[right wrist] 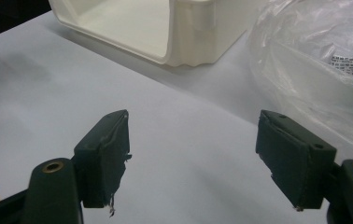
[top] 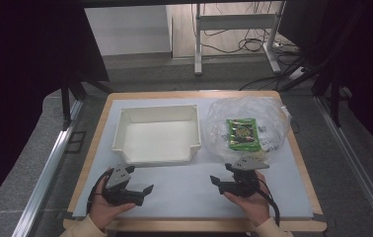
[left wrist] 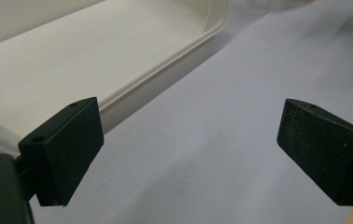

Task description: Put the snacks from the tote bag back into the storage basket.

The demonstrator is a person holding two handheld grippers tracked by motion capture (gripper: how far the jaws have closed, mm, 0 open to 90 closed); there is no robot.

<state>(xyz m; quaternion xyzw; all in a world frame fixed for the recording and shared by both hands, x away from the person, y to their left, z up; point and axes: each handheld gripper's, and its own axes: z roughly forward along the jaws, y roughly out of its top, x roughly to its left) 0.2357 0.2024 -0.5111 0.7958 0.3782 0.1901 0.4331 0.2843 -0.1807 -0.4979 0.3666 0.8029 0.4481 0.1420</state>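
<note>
While both tools gape empty near the tabletop's front edge, the right tool (top: 237, 181) sits nearer the bagged green packet (top: 242, 134)

Print on green packet (top: 243, 134) inside crumpled clear bag (top: 268, 111) too small and blurred; tray (left wrist: 118, 51) cropped at frame edge.
</note>
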